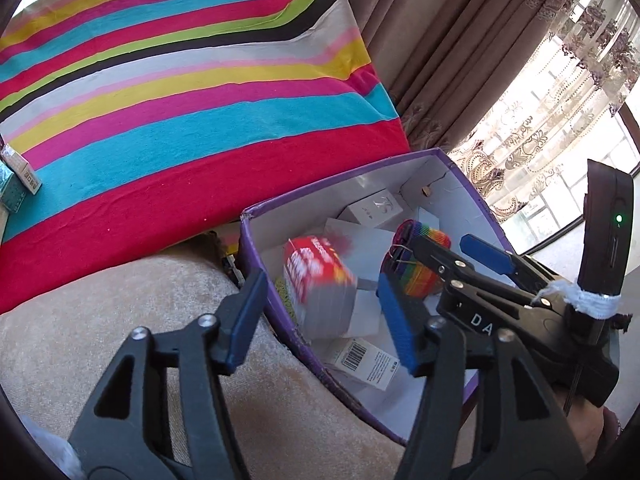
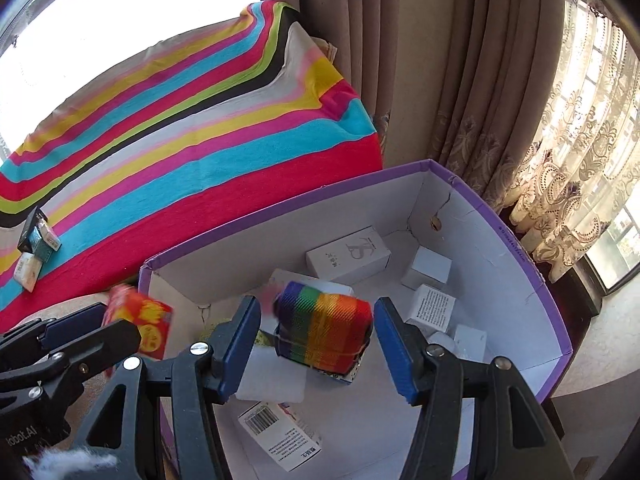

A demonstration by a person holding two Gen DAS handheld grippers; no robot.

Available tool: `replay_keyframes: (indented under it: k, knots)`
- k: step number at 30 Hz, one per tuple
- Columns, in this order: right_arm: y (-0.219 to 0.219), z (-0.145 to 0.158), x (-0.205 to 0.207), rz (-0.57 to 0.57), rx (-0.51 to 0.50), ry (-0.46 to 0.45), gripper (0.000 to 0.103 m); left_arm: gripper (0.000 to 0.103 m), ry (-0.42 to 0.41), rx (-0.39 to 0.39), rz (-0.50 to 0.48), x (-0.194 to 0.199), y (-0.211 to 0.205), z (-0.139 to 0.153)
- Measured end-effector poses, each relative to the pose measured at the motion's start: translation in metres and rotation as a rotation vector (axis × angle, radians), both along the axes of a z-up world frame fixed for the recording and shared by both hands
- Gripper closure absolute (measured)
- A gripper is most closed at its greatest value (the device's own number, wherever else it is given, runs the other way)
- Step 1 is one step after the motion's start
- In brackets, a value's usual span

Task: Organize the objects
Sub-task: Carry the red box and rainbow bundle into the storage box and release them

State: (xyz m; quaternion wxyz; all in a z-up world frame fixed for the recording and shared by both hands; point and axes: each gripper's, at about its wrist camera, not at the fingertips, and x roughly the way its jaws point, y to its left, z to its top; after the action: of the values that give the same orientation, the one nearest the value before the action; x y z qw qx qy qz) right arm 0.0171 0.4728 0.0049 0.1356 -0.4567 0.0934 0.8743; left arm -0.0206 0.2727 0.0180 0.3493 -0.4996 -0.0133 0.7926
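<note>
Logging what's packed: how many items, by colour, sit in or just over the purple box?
White cartons: at least 6
Rainbow-striped bundle: 1
Red carton: 1
Total: at least 8

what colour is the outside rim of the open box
Purple box; it shows best in the right wrist view.

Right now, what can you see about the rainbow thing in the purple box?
The rainbow thing is a small block wrapped in woven-looking striped fabric: purple, blue, green, yellow, orange, red. A thin band circles it, and a patterned base peeks out underneath. It sits tilted between the open fingers of the right gripper, neither touching it, above white boxes inside the purple box.
</note>
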Motion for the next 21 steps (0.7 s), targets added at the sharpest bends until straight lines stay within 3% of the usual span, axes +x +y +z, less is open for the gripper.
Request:
replay_keyframes:
  k: [3, 10, 21]
  knots:
    - [-0.003, -0.001, -0.002, 0.008, 0.003, -0.004, 0.032, 0.035, -0.008, 0.003, 0.014, -0.002, -0.005, 0.002]
    - [-0.018, 0.001, -0.005, 0.036, 0.001, -0.002, 0.032, 0.035, 0.019, -0.010, 0.088, -0.009, -0.034, 0.006]
    - [-0.052, 0.005, -0.015, 0.107, -0.029, 0.000, 0.030, 0.032, -0.010, -0.045, 0.258, -0.026, -0.103, 0.002]
